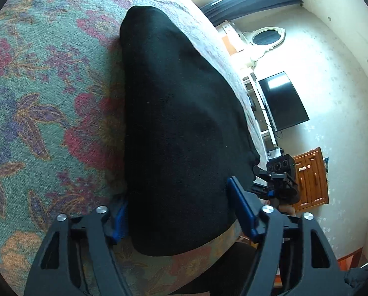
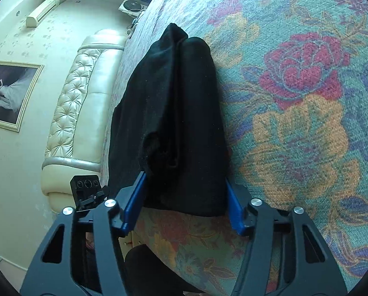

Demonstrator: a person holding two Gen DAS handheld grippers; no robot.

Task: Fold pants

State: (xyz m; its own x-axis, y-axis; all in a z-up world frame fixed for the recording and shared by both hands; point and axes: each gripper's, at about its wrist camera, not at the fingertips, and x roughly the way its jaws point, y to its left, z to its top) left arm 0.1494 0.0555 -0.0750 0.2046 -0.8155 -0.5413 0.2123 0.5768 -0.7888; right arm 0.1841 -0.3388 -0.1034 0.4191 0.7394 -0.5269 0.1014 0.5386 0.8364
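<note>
The black pants (image 1: 184, 98) lie as a thick folded bundle on a floral bedspread (image 1: 48, 98). My left gripper (image 1: 179, 197) has the near end of the bundle between its blue pads (image 1: 241, 209), and the cloth fills the whole gap with both pads against it. In the right wrist view the pants (image 2: 179, 98) show stacked layers and a fold line. My right gripper (image 2: 185, 180) holds their near edge the same way, with its pads (image 2: 134, 197) touching the cloth on both sides. Each gripper is rolled onto its side.
The bedspread (image 2: 294, 123) stretches wide beside the pants. A cream tufted headboard (image 2: 80, 98) and a framed picture (image 2: 8, 93) stand beyond one side. A dark TV (image 1: 282, 101) and a wooden cabinet (image 1: 312, 177) stand beyond the other. The other gripper's camera housing (image 1: 282, 170) shows close by.
</note>
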